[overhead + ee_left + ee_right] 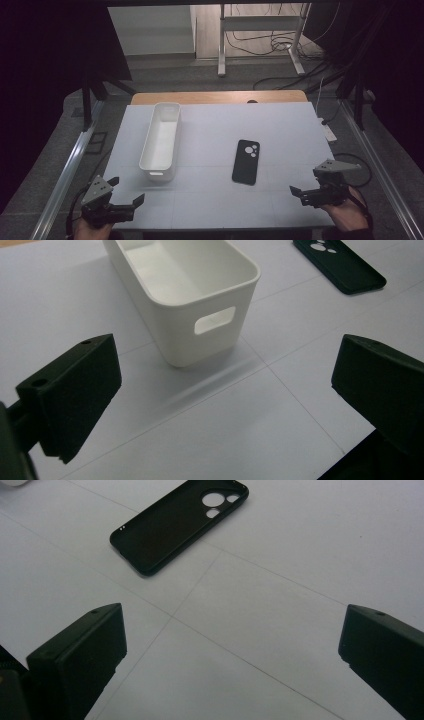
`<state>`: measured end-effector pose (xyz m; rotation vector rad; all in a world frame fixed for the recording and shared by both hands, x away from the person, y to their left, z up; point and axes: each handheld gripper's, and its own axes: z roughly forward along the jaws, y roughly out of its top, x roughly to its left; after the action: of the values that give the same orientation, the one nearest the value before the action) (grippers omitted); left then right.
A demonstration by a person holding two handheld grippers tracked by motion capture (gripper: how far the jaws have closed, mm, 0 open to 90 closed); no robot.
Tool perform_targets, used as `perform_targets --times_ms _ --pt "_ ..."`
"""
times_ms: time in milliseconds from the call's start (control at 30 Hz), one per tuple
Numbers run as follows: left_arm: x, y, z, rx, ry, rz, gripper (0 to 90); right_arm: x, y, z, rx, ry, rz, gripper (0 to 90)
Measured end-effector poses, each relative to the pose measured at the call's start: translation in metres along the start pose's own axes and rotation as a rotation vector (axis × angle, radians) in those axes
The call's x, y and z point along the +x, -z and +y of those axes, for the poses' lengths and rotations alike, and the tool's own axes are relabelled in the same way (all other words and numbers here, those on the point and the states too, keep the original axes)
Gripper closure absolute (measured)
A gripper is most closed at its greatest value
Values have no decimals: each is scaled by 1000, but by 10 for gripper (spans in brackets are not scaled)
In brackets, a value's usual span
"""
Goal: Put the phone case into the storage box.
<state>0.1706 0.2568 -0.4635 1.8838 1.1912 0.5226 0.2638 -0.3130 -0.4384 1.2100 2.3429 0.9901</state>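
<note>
Covering most of frame centre: white counter (210,200), thin seam lines crossing it, wooden edge strip at top. Around it dark room, grey floor, metal stand legs and loose cables in upper middle. No readable writing or brand on any item. Black phone case (245,161) lies flat right of centre, camera cutouts up. White bin (161,141) left of centre, well apart from case. Left hand-held gripper (126,191) lower left, jaws wide apart, nothing between. Right hand-held gripper (298,193) lower right, jaws apart also, holding nothing.
</note>
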Motion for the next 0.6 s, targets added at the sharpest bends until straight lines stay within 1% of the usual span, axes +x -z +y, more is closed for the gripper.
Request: perform_targets --times_ms 133,300,433,600 --pt "0 0 0 0 2 -1 2 0 -3 4 -5 1 8 0" --pt "0 0 0 0 3 -1 3 -1 -10 10 6 13 8 0" --pt "0 0 0 0 3 -1 3 -1 -13 14 10 11 14 0" --pt "0 -1 0 1 2 0 3 -1 -22 21 18 9 32 0"
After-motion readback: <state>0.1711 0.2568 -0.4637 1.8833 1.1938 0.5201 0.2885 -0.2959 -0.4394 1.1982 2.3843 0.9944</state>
